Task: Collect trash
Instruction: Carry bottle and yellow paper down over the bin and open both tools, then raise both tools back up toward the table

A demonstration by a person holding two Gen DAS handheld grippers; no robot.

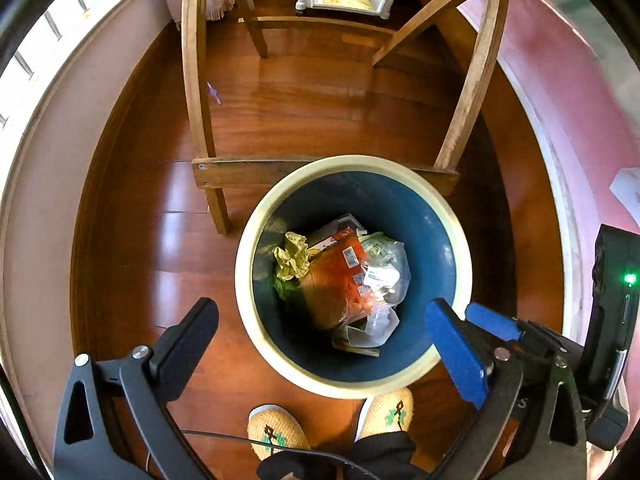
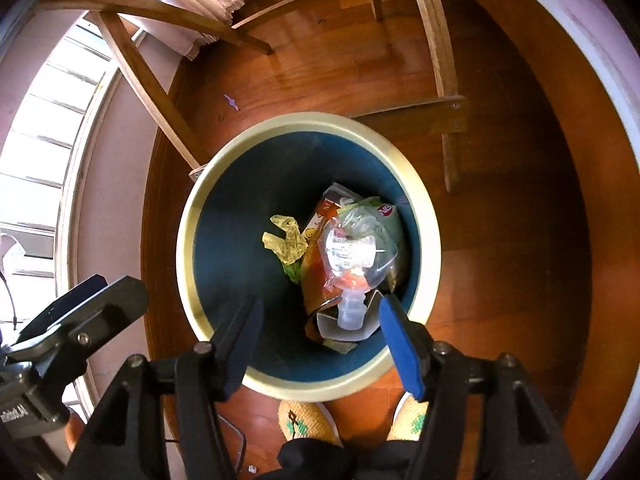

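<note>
Both tools, the left tool [image 1: 320, 344] and right tool [image 2: 320, 340], hang spread apart and empty just above the blue, cream-rimmed bin [image 2: 200, 216], where a crumpled clear bottle [image 2: 352, 256] tops orange wrappers [image 1: 336, 280].

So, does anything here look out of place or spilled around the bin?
One thing: a small purple scrap lies on the wooden floor beyond the bin, beside a chair leg. The other trash sits inside the bin; nothing has spilled over its rim.
</note>
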